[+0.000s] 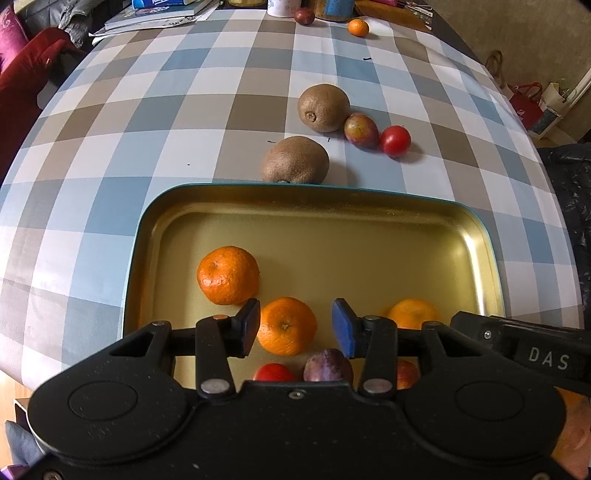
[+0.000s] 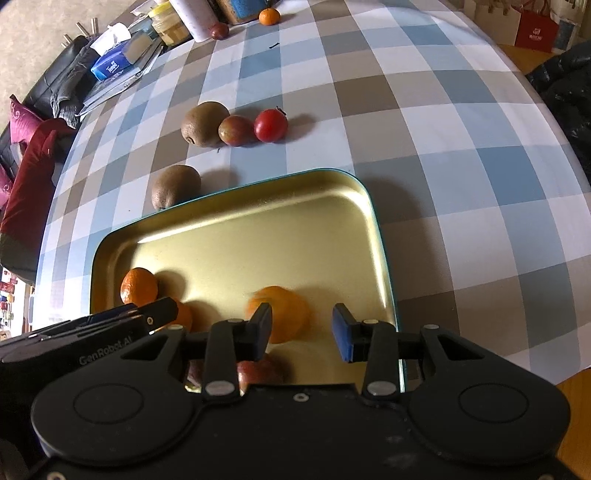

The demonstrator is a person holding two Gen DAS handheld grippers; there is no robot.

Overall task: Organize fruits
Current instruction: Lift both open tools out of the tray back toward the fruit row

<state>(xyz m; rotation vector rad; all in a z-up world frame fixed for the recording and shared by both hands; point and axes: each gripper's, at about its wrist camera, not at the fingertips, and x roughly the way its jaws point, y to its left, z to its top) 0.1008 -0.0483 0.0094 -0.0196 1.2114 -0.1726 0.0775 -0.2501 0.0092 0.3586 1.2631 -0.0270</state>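
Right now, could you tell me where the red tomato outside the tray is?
The red tomato lies on the checked tablecloth beyond the tray, at the right end of a row, beside a reddish plum next to a kiwi.

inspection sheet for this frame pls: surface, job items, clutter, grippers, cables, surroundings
Surface: checked tablecloth over the table, flat.
Job's things: gold tray holding three mandarins, one at its left side, plus red and purple fruit at the near edge. Outside it: two kiwis, the nearer by the tray's far rim, a plum, a red fruit, a far mandarin.
Clutter: tissue box, papers and containers at the far edge.
Grippers: left gripper and right gripper over the tray, jaws open, holding nothing.
Cables: nothing seen.
Surroundings: red cushion, shopping bags.
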